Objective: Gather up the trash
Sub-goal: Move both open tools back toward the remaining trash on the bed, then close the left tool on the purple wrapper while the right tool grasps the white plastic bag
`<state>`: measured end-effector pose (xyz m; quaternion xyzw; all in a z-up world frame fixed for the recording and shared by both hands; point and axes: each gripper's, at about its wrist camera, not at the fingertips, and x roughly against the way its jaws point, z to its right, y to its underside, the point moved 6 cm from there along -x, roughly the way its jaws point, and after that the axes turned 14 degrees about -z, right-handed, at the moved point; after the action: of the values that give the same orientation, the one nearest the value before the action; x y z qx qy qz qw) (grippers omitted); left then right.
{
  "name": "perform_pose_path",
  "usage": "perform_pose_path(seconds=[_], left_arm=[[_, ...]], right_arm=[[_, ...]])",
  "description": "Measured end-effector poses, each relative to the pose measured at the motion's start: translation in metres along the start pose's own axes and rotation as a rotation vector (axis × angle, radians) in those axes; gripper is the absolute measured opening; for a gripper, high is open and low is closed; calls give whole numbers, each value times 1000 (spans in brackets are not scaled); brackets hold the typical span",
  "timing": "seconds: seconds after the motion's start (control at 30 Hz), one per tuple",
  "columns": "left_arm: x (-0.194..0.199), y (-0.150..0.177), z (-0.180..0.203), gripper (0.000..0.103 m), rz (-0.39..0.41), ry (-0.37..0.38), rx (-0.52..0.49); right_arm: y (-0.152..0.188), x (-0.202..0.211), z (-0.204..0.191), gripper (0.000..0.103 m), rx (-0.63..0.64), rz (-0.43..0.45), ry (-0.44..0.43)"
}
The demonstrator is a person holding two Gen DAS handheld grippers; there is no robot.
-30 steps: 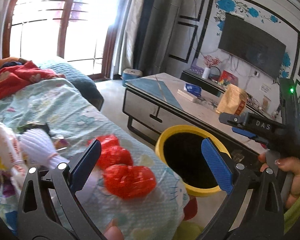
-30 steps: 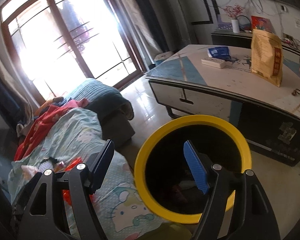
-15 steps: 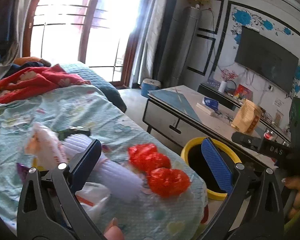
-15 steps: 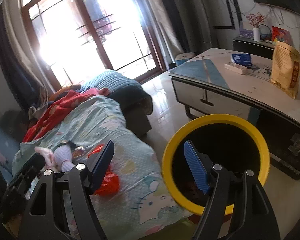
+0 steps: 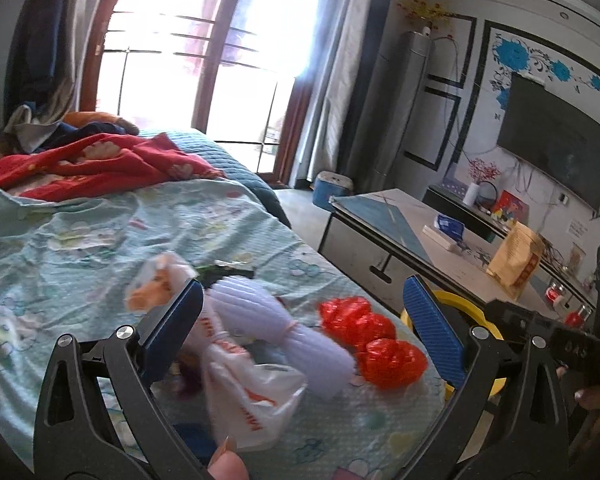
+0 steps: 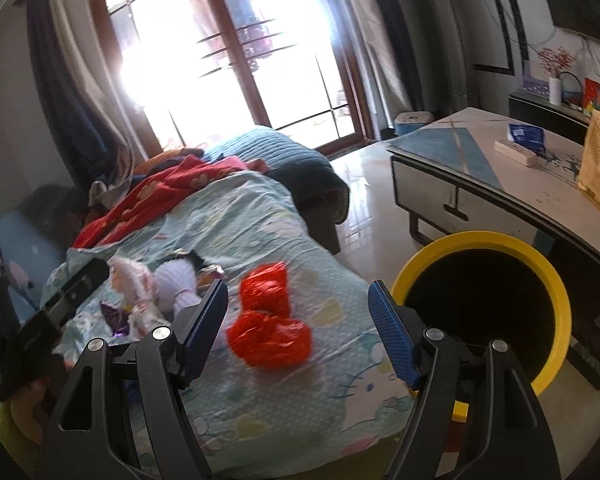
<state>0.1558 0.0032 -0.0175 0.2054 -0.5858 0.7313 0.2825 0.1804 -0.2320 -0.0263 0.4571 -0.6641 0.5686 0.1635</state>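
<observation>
While both tongs [image 5: 300, 320] [image 6: 298, 316] gape wide, two red bags [image 6: 270, 320] lie beside one yellow bin [image 6: 480, 240].

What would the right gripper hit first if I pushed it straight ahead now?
Probably the red plastic bag lying on the bed cover, centred between the open right gripper fingers; depth is uncertain.

Showing pale turquoise with pastel cartoon cats and small white dots on the bed sheet [image 6: 260, 384]. Glowing bright red on the crumpled bags [image 6: 270, 330], red again with pale flowers on the blanket [image 5: 100, 164]. Ringing the black bin [image 6: 480, 312] in yellow at its rim. Wearing blue ribbed pads on black frames, both the left tongs [image 5: 300, 332] and the right tongs [image 6: 300, 332]. Looking white with orange print on the plastic bag [image 5: 252, 392], pale lilac and ribbed on the foam sleeve [image 5: 260, 308]. Carrying a blue stripe across the white table [image 6: 480, 148].
</observation>
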Motion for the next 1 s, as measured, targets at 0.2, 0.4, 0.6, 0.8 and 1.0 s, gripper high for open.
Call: perform_pose_path(seconds=[0.2,0.4,0.6,0.8,1.0], left_arm=[[7,2,-28,92,4,-38,44],[12,5,-56,92,1,-72,88],[16,12,-85,92,-12,-104,148],[17,22,-113,92,-39,-115,217],[12,30,-137,89,-70,-67,302]], right_arm=[[10,-6,-29,70,65,-25,-33],[20,-13,-52,70,102,-57,-79],[33,-26,-81,70,145,-108,-123],[44,-46,-109,70,196,-169,-153],[53,-76,-121,70,165,-265,-212]])
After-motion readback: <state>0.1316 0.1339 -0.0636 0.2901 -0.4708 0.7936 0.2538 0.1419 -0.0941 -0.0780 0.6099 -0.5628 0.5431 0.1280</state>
